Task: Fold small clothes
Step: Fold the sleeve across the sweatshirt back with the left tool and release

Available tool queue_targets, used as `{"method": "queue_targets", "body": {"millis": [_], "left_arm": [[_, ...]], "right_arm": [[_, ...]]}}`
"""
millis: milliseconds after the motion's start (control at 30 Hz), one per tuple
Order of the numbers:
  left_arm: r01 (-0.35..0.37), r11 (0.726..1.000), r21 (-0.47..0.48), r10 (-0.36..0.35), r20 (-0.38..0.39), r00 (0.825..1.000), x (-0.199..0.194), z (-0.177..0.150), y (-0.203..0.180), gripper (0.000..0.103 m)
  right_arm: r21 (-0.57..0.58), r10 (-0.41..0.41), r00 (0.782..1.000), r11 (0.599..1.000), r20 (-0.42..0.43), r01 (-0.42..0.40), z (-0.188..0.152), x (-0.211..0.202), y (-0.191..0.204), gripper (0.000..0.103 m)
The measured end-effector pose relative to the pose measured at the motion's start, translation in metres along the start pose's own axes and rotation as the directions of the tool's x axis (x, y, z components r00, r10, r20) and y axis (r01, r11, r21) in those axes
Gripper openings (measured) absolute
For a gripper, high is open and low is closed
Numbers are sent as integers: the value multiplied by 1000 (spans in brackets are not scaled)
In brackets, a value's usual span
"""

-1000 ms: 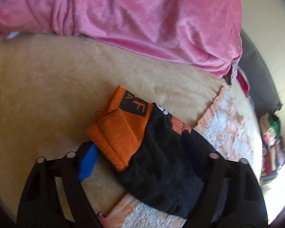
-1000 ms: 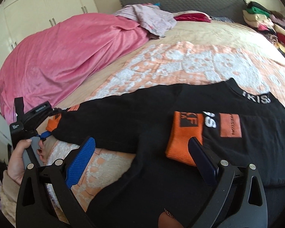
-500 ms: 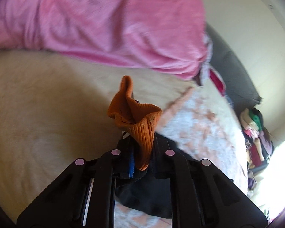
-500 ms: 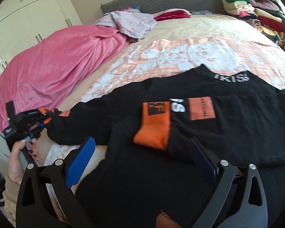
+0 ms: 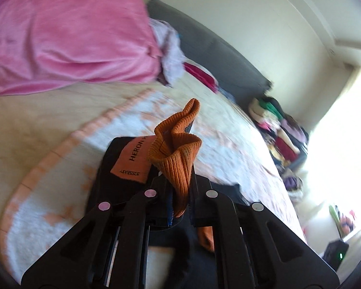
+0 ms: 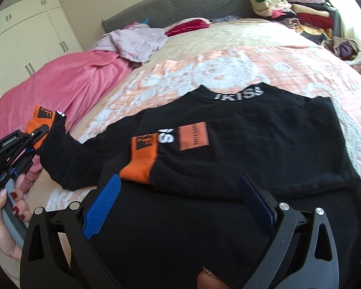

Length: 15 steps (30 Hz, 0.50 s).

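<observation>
- Left wrist view: the left gripper [image 5: 180, 200] is clenched on the ribbed orange cuff [image 5: 178, 149] of the black long-sleeved sweatshirt [image 6: 240, 159], the knit bunched up between the fingers and raised off the bed.
- Right wrist view: the right gripper [image 6: 178, 204] hovers over the sweatshirt's lower part with its fingers spread wide and nothing between them; one blue-padded finger [image 6: 103, 204] shows clearly.
- The sweatshirt lies flat, front up, on the orange-and-white patterned bedspread [image 6: 228, 72]. One sleeve is already folded across the chest, its orange cuff [image 6: 142, 161] resting near the printed patches.
- Judging from this, the fold is early to midway: the second sleeve, now gripped, has yet to be laid across, and the body is not yet folded.
- The surface is a soft, wide bed, with a crumpled pink blanket [image 6: 67, 84] at one side and a grey padded headboard [image 6: 180, 2].
- Stacked folded clothes [image 6: 298, 14] sit by the bright window side; cream wardrobe doors [image 6: 24, 38] stand beyond the blanket.
</observation>
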<state>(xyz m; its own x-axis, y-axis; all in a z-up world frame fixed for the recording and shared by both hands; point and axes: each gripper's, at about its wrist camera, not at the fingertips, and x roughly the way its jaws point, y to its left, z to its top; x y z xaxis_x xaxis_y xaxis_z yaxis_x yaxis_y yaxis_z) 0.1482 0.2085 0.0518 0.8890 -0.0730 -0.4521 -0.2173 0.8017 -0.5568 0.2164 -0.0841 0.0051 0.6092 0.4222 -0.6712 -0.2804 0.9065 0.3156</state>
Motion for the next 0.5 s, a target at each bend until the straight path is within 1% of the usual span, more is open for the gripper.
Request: {"method": "queue_targets", "body": {"millis": [100,233,333,433,500], "left_arm": [[47,998,43,-46,-26,999,2,-10,-16,3],[135,989,63,-129,-89,988,10,-23,-34,3],[157,983,95,-146,-115,983,15,-33,-46,3],[186,978,99,-169,-154,974,22,-40,-53,3],[194,975,110,-173,-177,969,27,-46,-57,3]], "right_arm": [[28,-18,1000,999,18,17,2,-8,-13,98],[69,-42,998,997,41,39,4,-17,-30,98],[101,-65,997,993,51,60,5,-23,-43,98],[133,-90,994,988,62,82,7,-30,-57,98],[149,-103,992,985,72,91,7,-34,-65,98]]}}
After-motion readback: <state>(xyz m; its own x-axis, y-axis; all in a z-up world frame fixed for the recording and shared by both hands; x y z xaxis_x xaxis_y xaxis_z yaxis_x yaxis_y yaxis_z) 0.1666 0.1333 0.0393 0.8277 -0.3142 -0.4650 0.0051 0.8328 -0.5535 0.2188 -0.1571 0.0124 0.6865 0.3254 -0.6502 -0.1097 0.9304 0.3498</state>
